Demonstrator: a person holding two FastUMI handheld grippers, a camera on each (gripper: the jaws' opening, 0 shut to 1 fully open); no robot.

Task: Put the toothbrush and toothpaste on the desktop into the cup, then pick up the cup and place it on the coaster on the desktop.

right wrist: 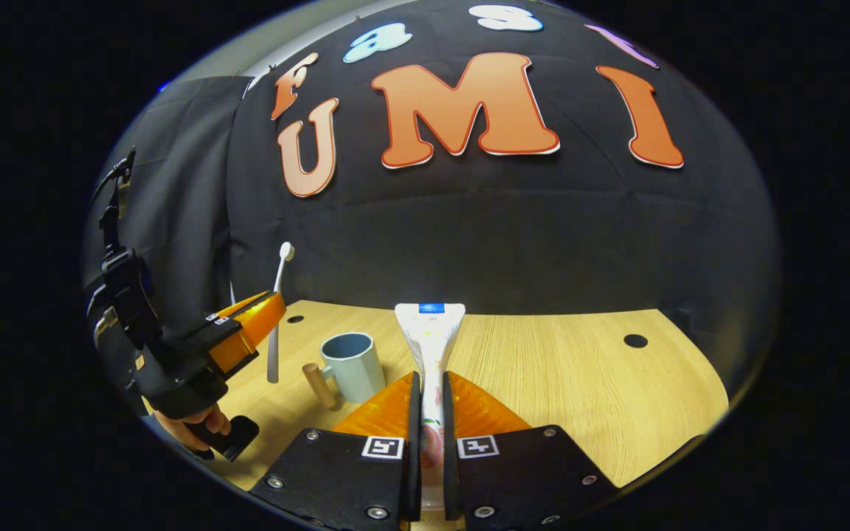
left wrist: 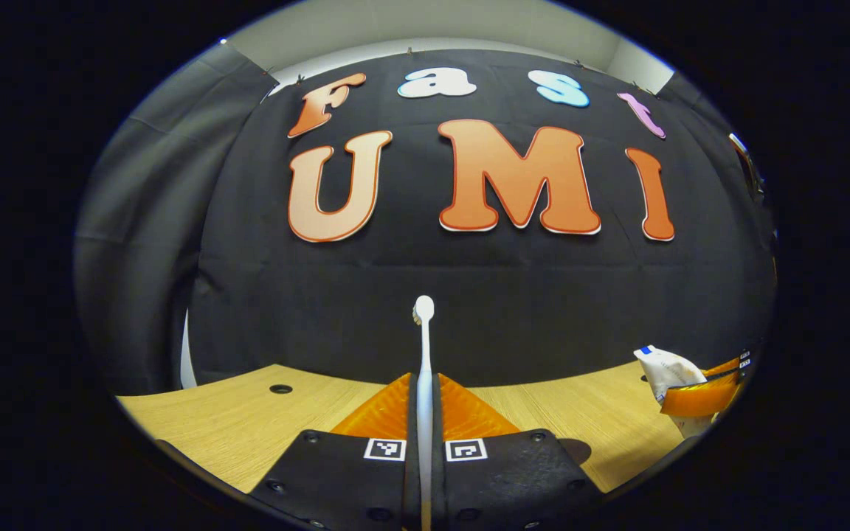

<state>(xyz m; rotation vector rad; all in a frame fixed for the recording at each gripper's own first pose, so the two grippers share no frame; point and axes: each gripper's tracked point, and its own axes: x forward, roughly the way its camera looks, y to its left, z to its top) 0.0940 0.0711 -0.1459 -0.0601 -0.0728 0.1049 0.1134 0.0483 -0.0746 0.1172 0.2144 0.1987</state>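
In the left gripper view we see the left gripper (left wrist: 425, 413) with its 2 fingers pressed together on the white toothbrush (left wrist: 424, 346), which stands upright between them, bristle head at the top, lifted above the wooden desktop (left wrist: 248, 420). At the right edge of that view we see the right gripper (left wrist: 702, 394) closed on the toothpaste (left wrist: 665, 369), also held in the air.

In the right gripper view, we see that gripper's own 2 fingers clamped on the toothpaste tube, its flat crimped end pointing away from the camera, over the desktop. To the left stands the pale blue cup (right wrist: 352, 366) with a wooden handle, upright on the desktop with its mouth open. The left gripper appears farther left, a hand (right wrist: 192, 426) gripping it from below, with the toothbrush upright just left of the cup, apart from it.
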